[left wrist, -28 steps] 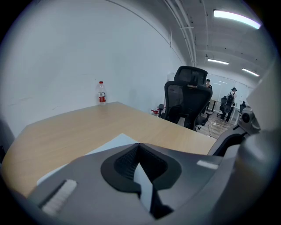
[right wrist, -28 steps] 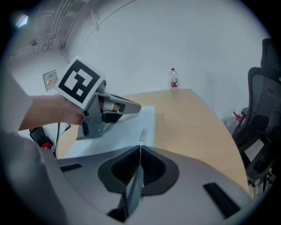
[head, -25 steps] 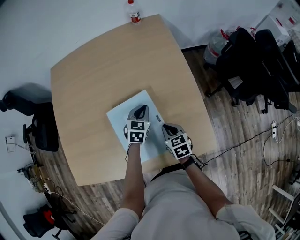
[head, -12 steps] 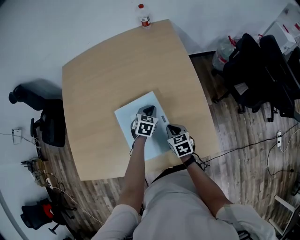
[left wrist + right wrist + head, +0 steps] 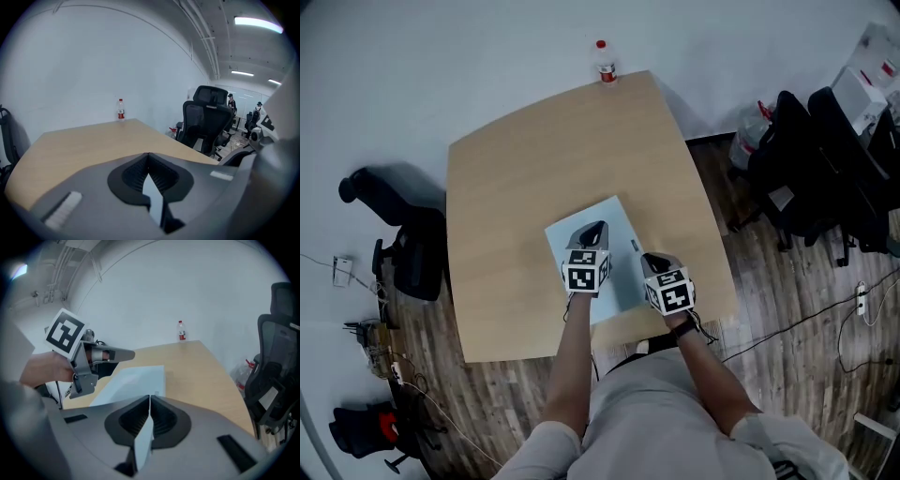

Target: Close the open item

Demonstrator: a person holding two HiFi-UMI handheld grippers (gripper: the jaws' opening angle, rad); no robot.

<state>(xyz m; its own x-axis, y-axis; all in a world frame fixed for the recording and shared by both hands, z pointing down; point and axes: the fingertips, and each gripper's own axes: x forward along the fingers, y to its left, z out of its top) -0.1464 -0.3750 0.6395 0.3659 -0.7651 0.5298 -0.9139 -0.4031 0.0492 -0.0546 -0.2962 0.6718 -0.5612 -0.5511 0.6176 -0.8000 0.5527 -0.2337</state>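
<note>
A flat pale blue slab-like item (image 5: 609, 217) lies on the wooden table (image 5: 534, 150), lid down as far as I can see. My left gripper (image 5: 596, 228) hovers over its middle, jaws shut with nothing between them. The left gripper view looks level across the table, so the left gripper (image 5: 149, 154) hides the item there. My right gripper (image 5: 649, 259) is at the item's near right edge, shut and empty. In the right gripper view the right gripper (image 5: 150, 397) points at the item (image 5: 136, 376), with the left gripper (image 5: 119, 353) above it.
A small bottle with a red label (image 5: 604, 62) stands at the table's far edge, also seen as the bottle (image 5: 121, 110) in the left gripper view. Black office chairs (image 5: 811, 159) stand to the right, another chair (image 5: 412, 253) to the left. Cables run across the wooden floor (image 5: 787, 300).
The head view has shifted, so the table sits further right and lower in the picture. Both grippers stay shut over the near part of the blue item.
</note>
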